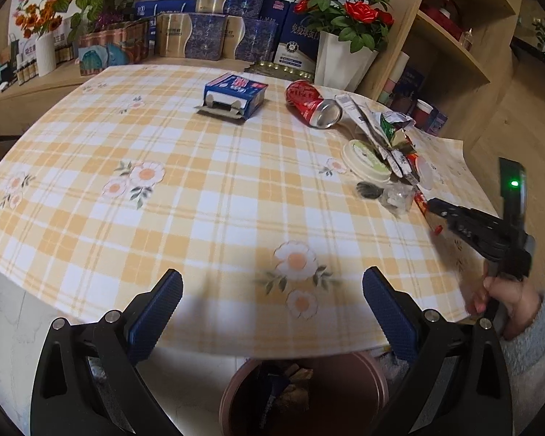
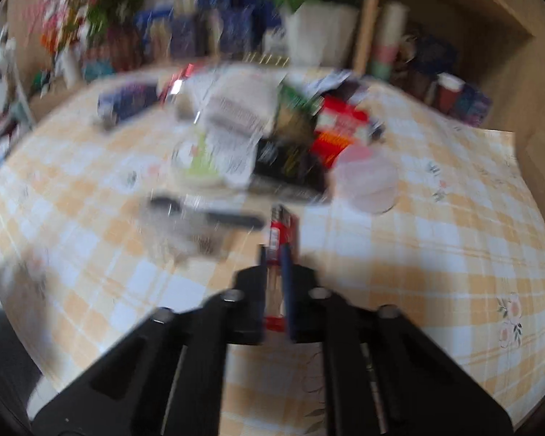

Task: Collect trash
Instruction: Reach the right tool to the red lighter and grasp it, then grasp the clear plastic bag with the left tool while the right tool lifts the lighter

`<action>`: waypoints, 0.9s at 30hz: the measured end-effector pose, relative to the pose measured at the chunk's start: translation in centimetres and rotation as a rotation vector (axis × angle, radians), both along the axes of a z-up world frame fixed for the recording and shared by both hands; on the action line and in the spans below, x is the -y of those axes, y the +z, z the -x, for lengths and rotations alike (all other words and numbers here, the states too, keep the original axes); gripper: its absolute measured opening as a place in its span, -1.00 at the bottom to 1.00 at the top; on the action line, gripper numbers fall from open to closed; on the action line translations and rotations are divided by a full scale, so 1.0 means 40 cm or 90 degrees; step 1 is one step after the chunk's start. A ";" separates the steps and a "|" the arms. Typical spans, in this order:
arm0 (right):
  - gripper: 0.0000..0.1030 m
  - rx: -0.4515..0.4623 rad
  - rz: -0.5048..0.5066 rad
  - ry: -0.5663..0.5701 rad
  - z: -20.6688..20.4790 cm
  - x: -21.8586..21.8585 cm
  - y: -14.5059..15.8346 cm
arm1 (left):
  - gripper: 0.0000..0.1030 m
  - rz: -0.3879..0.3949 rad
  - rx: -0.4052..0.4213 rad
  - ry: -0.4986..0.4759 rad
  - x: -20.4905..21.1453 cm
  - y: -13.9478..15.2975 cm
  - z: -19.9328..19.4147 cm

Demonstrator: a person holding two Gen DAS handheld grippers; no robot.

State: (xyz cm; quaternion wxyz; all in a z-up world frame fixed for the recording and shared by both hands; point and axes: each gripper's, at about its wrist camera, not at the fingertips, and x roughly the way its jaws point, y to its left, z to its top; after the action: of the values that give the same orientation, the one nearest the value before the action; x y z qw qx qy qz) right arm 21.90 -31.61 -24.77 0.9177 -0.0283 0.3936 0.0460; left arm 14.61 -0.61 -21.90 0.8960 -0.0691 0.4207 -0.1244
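Pinching a red wrapper (image 2: 280, 232) between its pressed-together pads, the right gripper (image 2: 275, 254) had the pick-up step in hand; we judged the lift not yet begun, since the wrapper sat low over the cloth. The left gripper (image 1: 272, 290) hung spread and empty over the table's near edge. We judged that the next move called for carrying the wrapper back to the bin (image 1: 305, 392), which stood on the floor below that edge, and releasing it there. More trash lay well apart on the cloth: a box (image 1: 236, 96), a can (image 1: 312, 103) on its side, and a pile of lids and packets (image 1: 385, 152). The table (image 1: 163, 218) wore a yellow checked cloth. Flower pots, cartons and a wooden shelf stood behind it. The right view was blurred.
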 end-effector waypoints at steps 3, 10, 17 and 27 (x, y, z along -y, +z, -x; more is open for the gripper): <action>-0.91 -0.014 -0.048 -0.024 -0.003 0.038 -0.007 | 0.88 0.025 -0.006 -0.027 0.046 0.003 -0.039; -0.90 -0.042 -0.111 -0.034 -0.014 0.072 -0.018 | 0.88 0.032 -0.022 -0.072 0.183 -0.003 -0.135; -0.23 -0.028 -0.067 0.008 -0.010 0.027 -0.009 | 0.88 0.057 -0.027 -0.082 0.247 0.000 -0.176; -0.39 -0.089 -0.039 0.024 -0.052 0.002 -0.039 | 0.88 0.073 -0.035 -0.087 0.261 -0.006 -0.199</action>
State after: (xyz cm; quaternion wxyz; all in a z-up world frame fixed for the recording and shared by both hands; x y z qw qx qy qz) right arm 23.99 -31.68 -26.32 0.8876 -0.0045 0.4543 0.0767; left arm 22.59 -11.05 -22.15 0.8680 -0.0949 0.4414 -0.2070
